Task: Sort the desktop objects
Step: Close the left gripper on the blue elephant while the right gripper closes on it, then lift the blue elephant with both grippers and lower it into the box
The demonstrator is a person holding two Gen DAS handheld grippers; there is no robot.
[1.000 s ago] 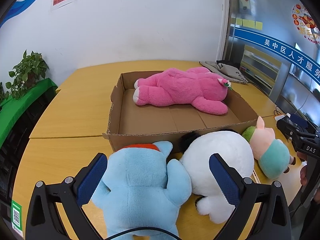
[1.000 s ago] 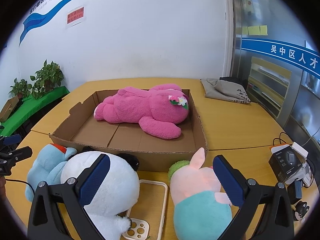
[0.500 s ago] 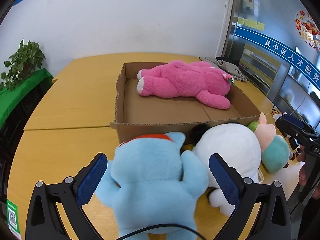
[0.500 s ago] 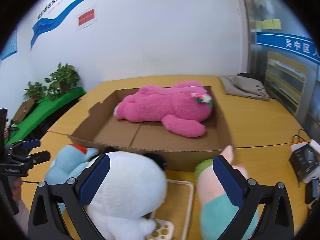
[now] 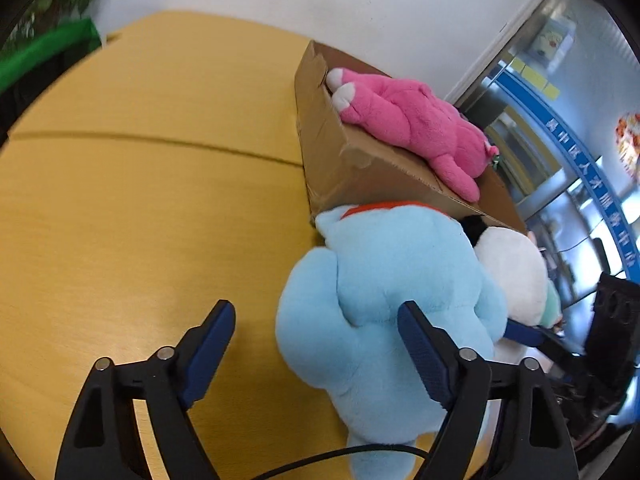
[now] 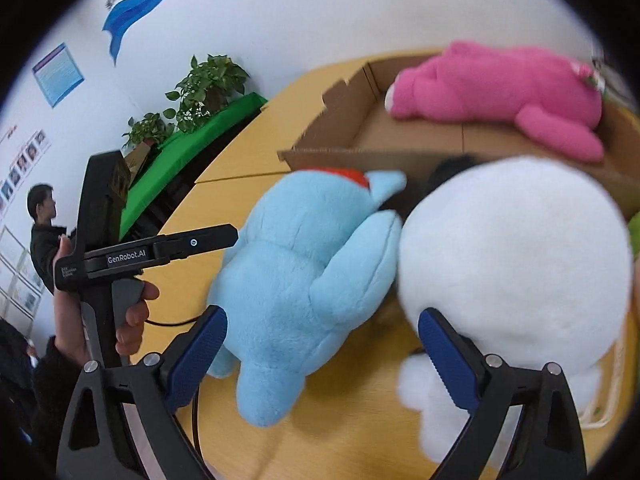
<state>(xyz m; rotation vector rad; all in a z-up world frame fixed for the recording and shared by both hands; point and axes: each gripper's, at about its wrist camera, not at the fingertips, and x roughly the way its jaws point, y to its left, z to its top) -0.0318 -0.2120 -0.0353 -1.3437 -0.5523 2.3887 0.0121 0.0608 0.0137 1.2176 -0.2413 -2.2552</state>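
With fingers still spread but just closing, the left gripper (image 5: 316, 348) and right gripper (image 6: 320, 354) flank the blue plush (image 5: 392, 288), presumably to box it in the cardboard box (image 5: 320, 152).

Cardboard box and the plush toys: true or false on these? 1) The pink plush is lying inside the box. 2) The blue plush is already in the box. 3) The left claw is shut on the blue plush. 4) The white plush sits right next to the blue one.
1) True: the pink plush lies inside the cardboard box.
2) False: the blue plush lies on the wooden table, outside the box's front wall.
3) False: the left claw is open, its jaws just closing, and only one finger is at the plush.
4) True: the white plush sits against the blue one.
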